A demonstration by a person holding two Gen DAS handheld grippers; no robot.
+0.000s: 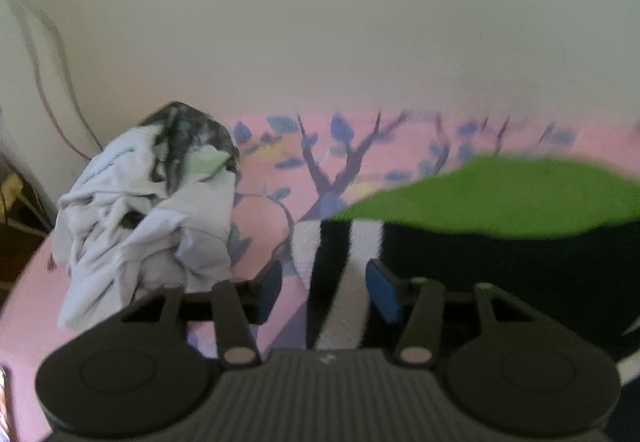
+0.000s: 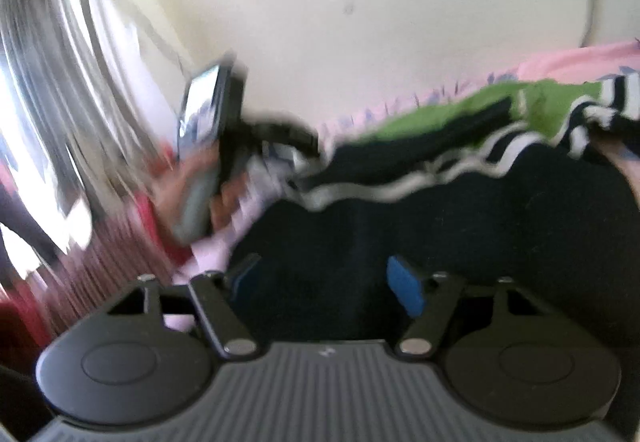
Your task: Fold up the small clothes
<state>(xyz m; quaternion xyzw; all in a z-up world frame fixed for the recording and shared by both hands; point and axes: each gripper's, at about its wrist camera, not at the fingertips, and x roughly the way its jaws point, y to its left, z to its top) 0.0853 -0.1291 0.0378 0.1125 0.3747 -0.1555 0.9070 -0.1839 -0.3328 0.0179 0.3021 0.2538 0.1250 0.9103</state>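
Note:
A small black garment with green panels and black-and-white striped trim lies on the pink patterned sheet. My left gripper is open, its blue-padded fingers standing either side of the striped cuff. In the right wrist view the same garment spreads across the sheet, blurred by motion. My right gripper is open over the black cloth, nothing between its pads. The left gripper and the hand holding it show at the garment's far edge.
A crumpled pile of white and dark clothes sits at the sheet's left edge by the cream wall. Cables hang in the left corner. A bright window or curtain fills the right wrist view's left side.

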